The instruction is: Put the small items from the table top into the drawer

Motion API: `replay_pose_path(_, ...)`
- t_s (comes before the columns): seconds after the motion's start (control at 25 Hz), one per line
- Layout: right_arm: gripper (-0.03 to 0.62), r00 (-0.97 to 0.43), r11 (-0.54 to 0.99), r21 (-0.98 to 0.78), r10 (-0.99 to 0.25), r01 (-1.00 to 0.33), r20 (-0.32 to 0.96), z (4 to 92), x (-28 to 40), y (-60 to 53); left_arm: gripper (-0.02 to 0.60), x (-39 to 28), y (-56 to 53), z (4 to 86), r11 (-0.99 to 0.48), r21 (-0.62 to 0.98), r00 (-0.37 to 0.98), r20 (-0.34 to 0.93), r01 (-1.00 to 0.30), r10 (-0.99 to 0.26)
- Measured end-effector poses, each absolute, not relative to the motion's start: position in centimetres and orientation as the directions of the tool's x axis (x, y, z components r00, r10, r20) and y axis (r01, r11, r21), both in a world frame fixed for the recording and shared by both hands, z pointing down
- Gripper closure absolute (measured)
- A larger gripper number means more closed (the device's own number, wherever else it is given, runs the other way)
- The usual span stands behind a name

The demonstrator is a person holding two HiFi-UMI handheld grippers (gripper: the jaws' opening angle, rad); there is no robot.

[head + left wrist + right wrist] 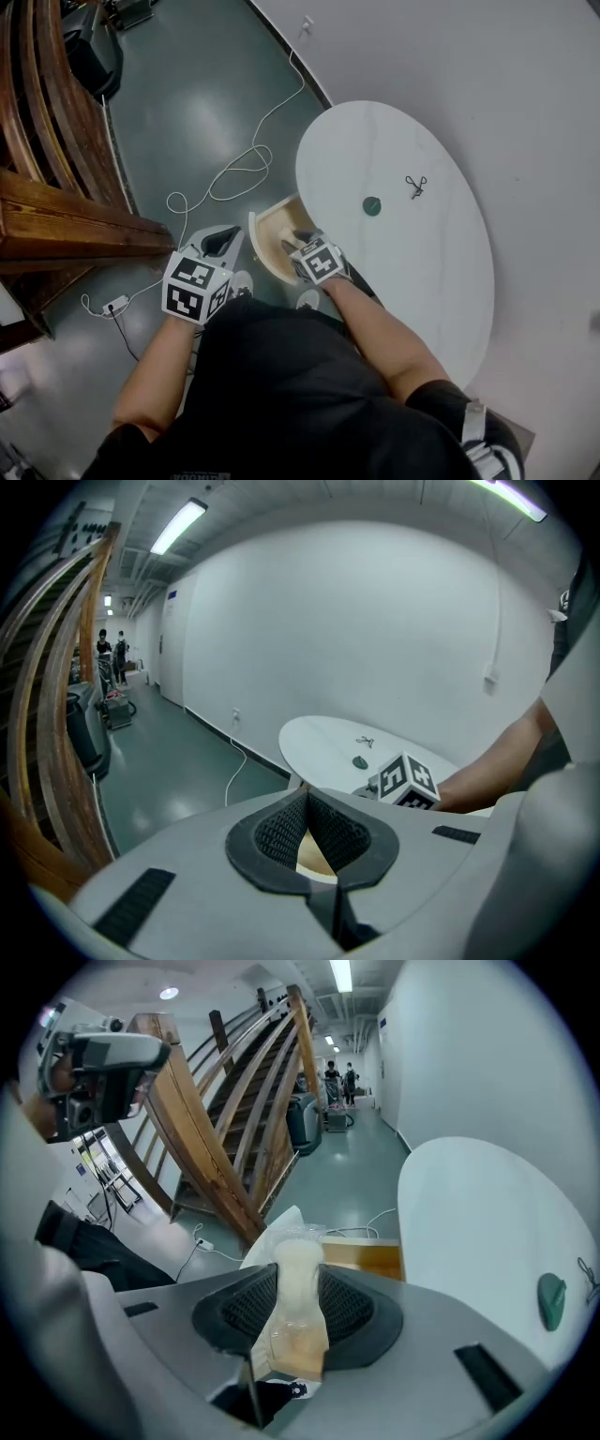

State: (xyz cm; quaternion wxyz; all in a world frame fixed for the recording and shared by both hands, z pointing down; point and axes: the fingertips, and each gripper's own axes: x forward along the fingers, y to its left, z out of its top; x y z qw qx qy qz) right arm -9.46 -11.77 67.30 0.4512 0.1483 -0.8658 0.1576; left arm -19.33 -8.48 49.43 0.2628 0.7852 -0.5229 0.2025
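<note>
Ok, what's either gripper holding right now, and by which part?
The right gripper pinches a clear plastic packet across its middle, both ends sticking out. The left gripper holds nothing.

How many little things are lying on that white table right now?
2: a round green piece near the tabletop's middle, and a small black tool just beyond it. A third item, a clear packet, is gripped in the right tongs. Nothing looks hidden.
</note>
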Motion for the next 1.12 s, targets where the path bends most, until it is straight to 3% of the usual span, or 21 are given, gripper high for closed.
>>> replay_pose_path(0.4, 0.456, -0.414, 0.891, -0.179, -0.011, -0.417, 0.91, 77.7, -11.0, -11.6, 0.566, -21.8, -6.2, 52.4, -0.261, 0.224, 0.344, 0.647, -0.939, -0.681)
replay_pose_path(0.68, 0.455, -0.4, 0.902, -0.119, -0.064, -0.415, 0.914, 81.3, -12.8, -14.1, 0.566, -22.6, -6.4, 53.5, -0.265, 0.237, 0.355, 0.657, -0.935, -0.665)
replay_pose_path(0.88, 0.455, -0.339, 0.851, -0.166, -0.015, -0.498, 0.941, 84.8, -12.2, -13.9, 0.566, -23.1, -5.6, 54.3, -0.251, 0.244, 0.35, 0.675, -0.937, -0.649)
replay_pose_path(1.12, 0.454, -0.333, 0.858, -0.141, -0.037, -0.494, 0.942, 86.7, -12.5, -14.9, 0.566, -24.2, -4.4, 54.8, -0.226, 0.238, 0.328, 0.692, -0.945, -0.643)
